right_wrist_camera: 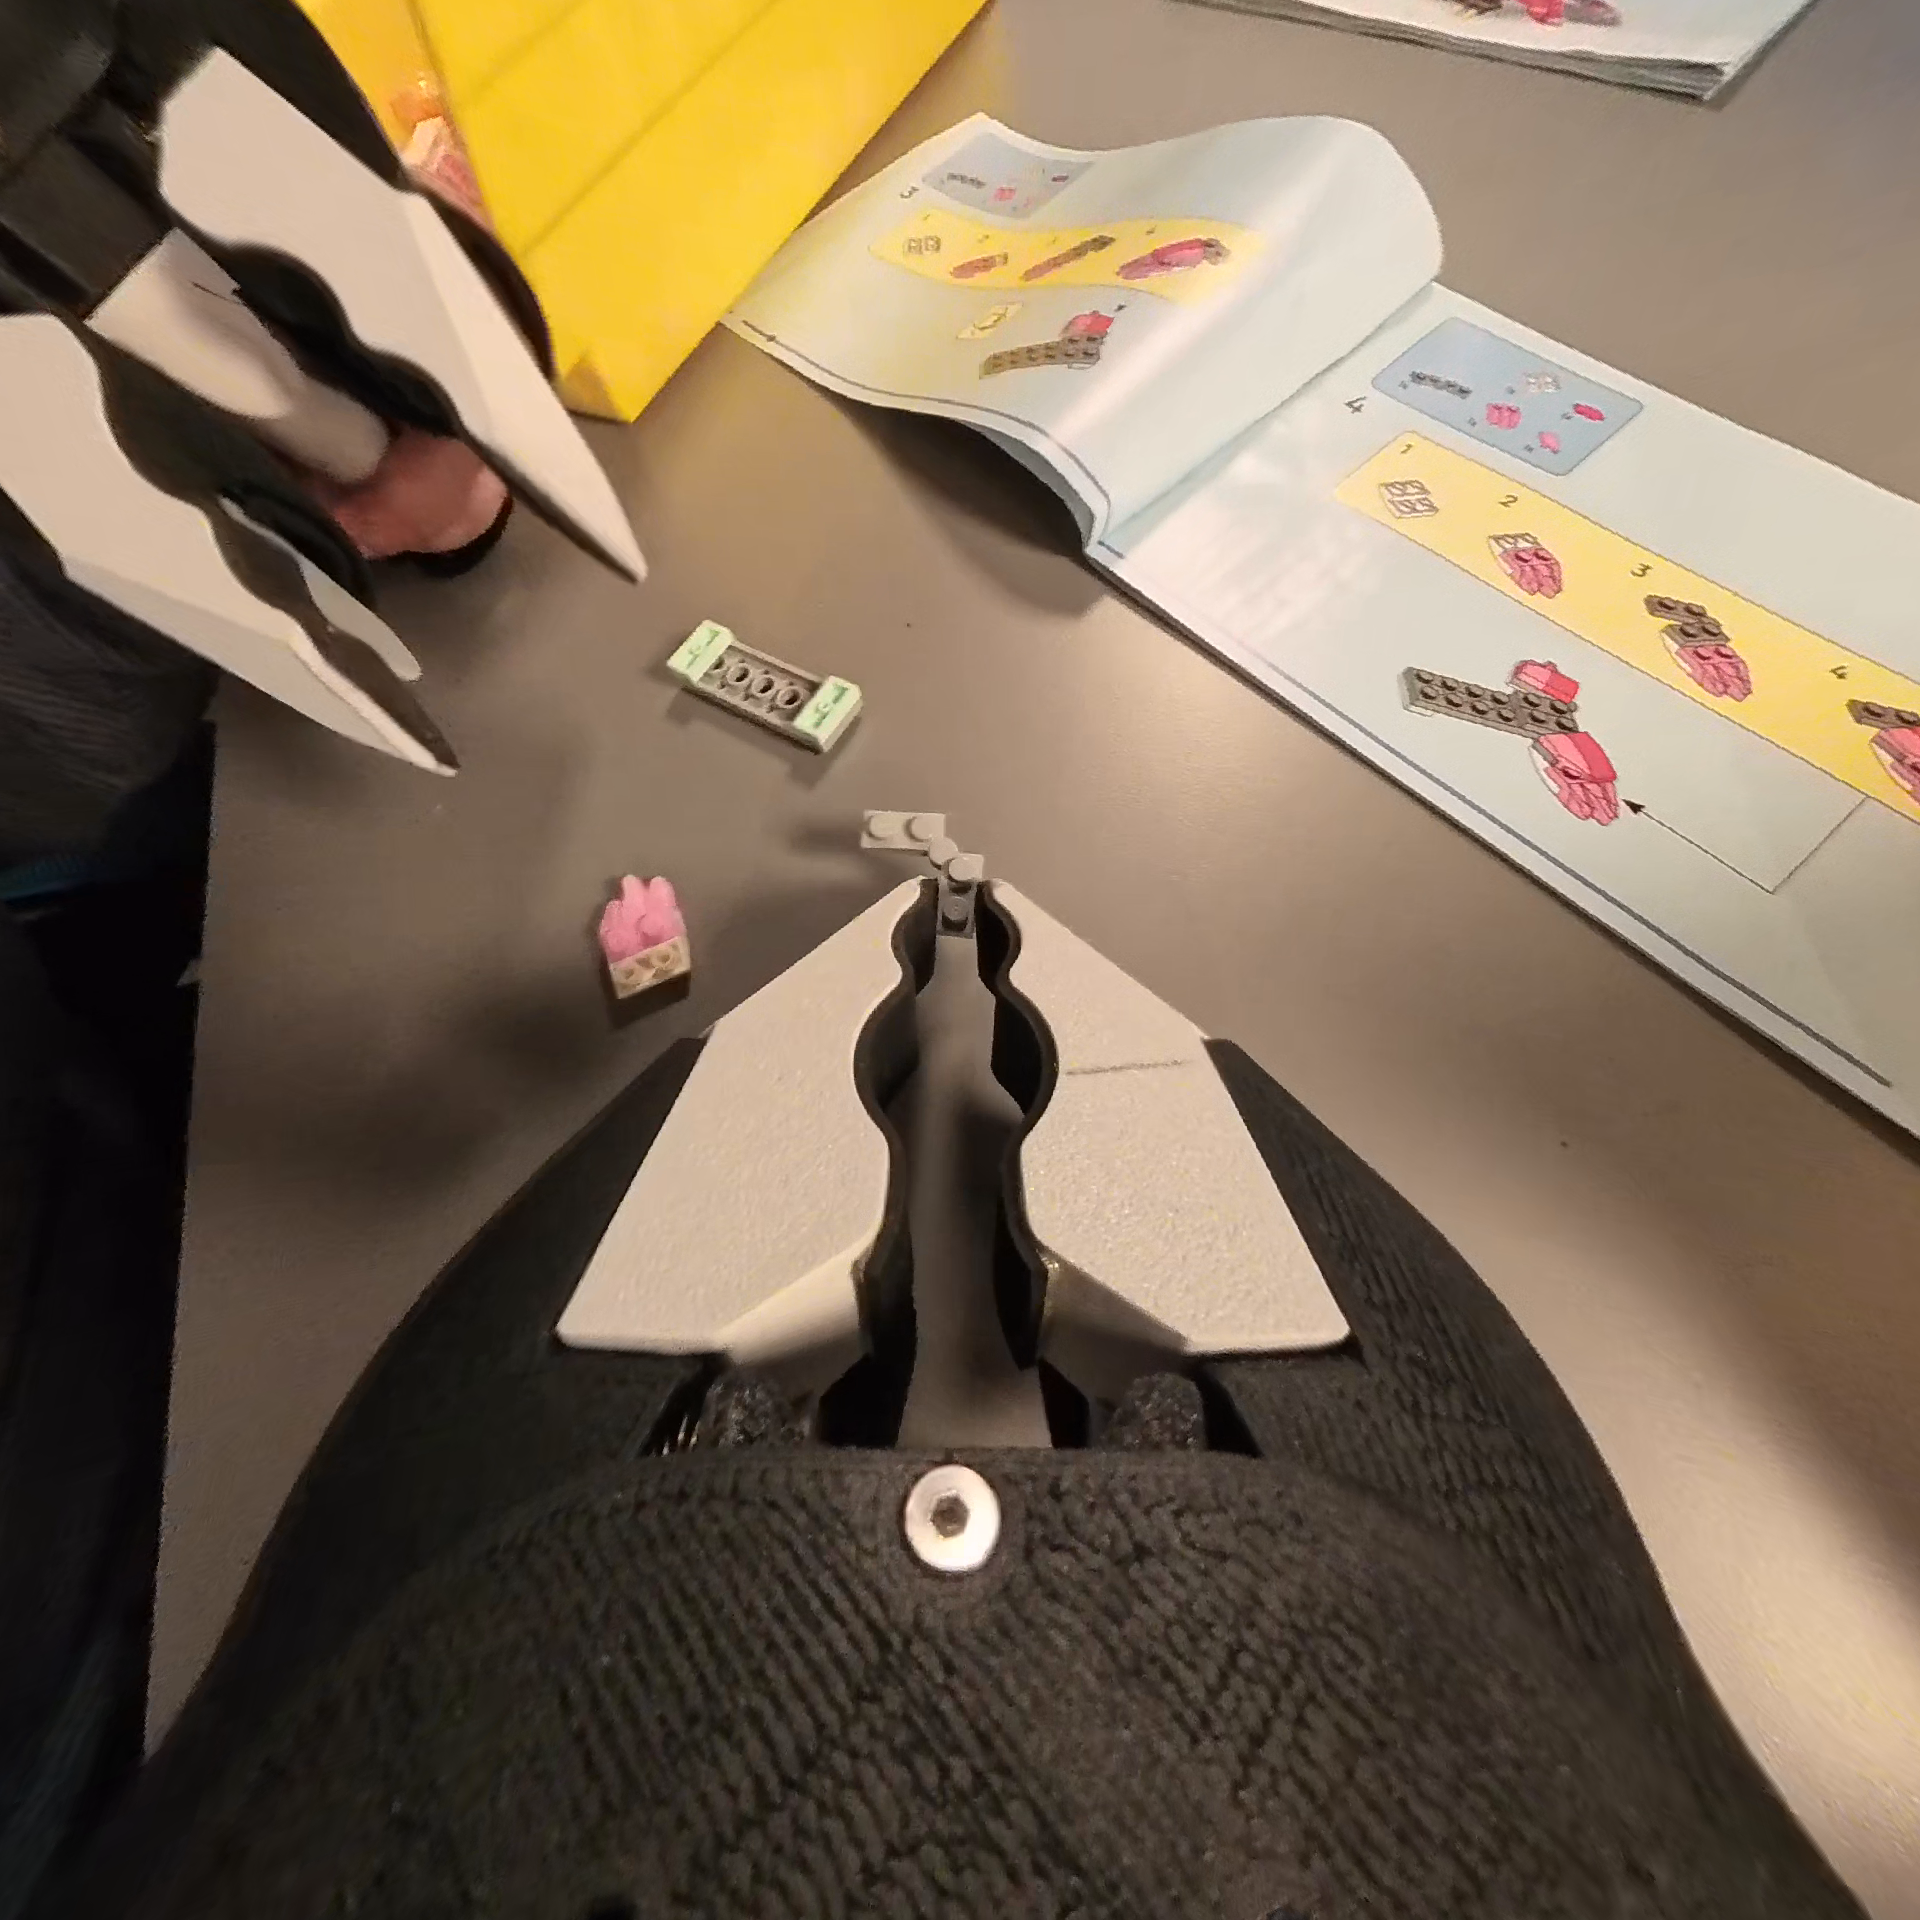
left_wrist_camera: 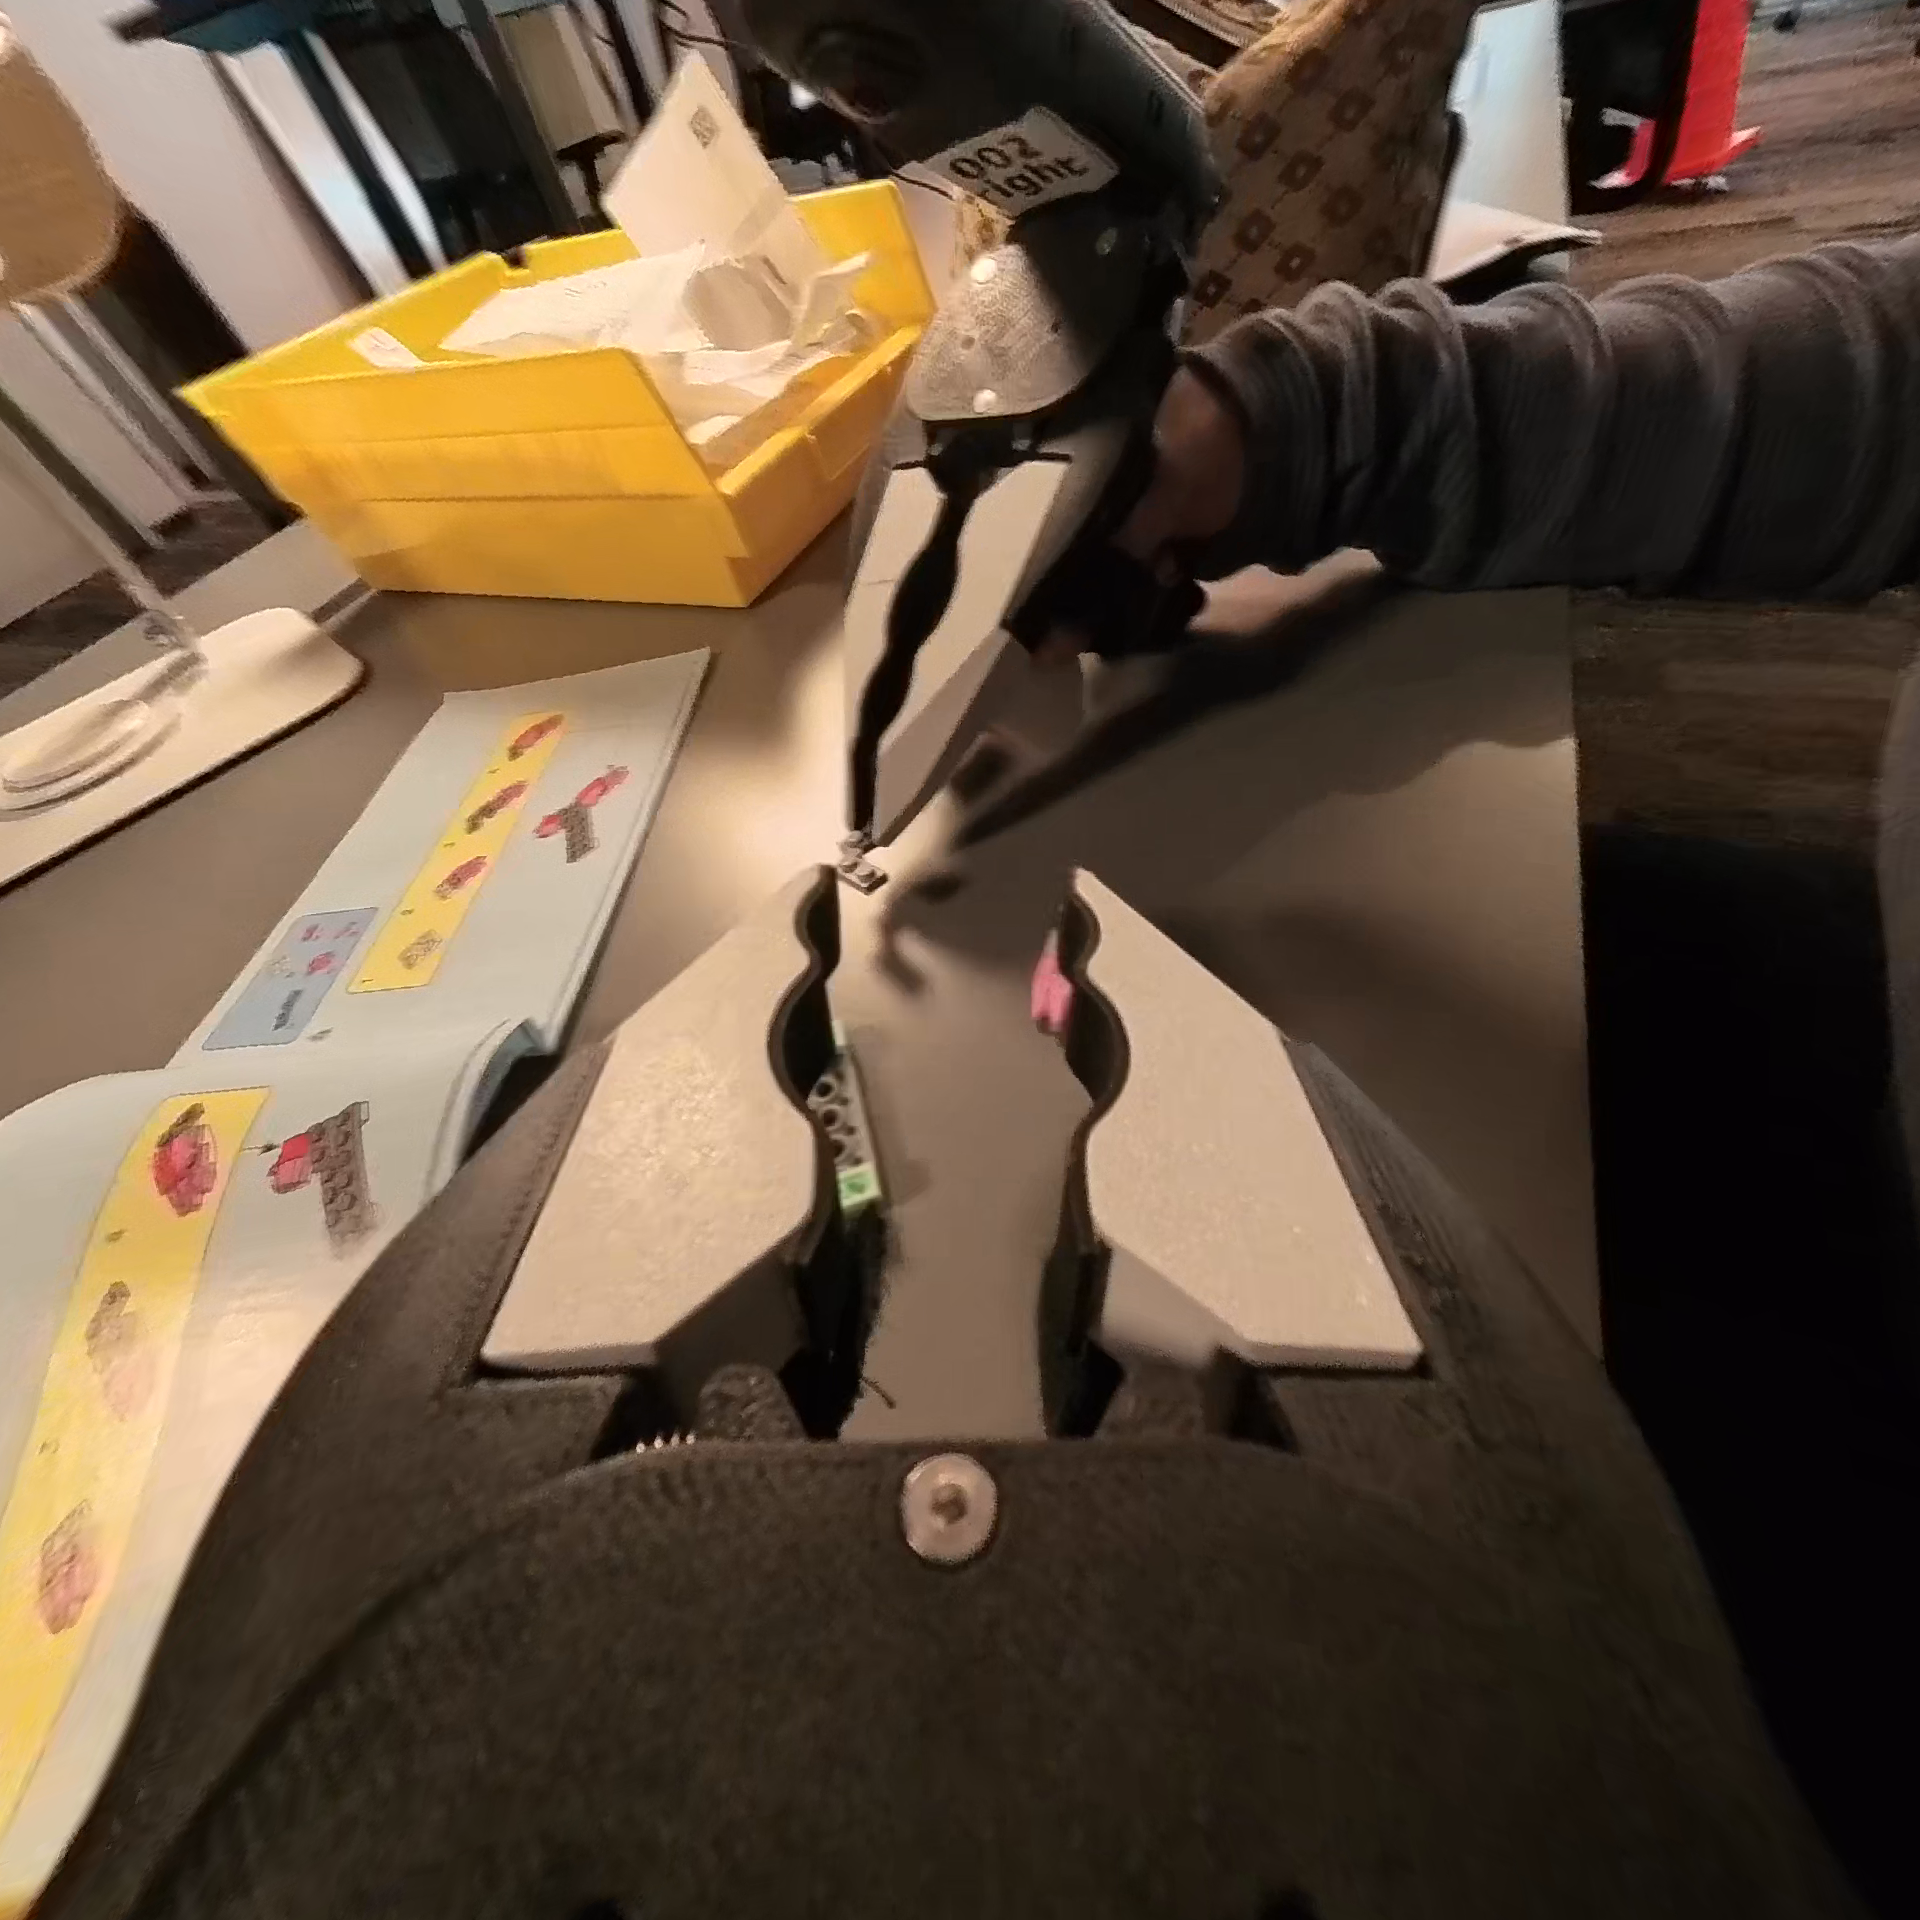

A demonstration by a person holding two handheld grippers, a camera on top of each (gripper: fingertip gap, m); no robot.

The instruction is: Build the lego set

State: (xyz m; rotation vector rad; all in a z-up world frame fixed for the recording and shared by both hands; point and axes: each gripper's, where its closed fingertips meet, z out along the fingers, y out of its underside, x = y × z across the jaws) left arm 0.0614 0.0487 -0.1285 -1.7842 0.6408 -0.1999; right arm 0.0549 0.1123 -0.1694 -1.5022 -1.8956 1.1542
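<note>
Left gripper [left_wrist_camera: 951, 914], seen from its own wrist camera, stands released above the table [left_wrist_camera: 1299, 831]; a grey-and-green brick [left_wrist_camera: 847, 1127] and a pink brick [left_wrist_camera: 1051, 987] lie below its spread fingers, apparently untouched, though blur hampers judgement. An open instruction booklet [left_wrist_camera: 499, 831] and a yellow bin [left_wrist_camera: 540, 457] lie beyond.

Right wrist camera: right gripper [right_wrist_camera: 954, 894] is clenched on a small grey hinged plate [right_wrist_camera: 935, 857], pads pressing its near end.
</note>
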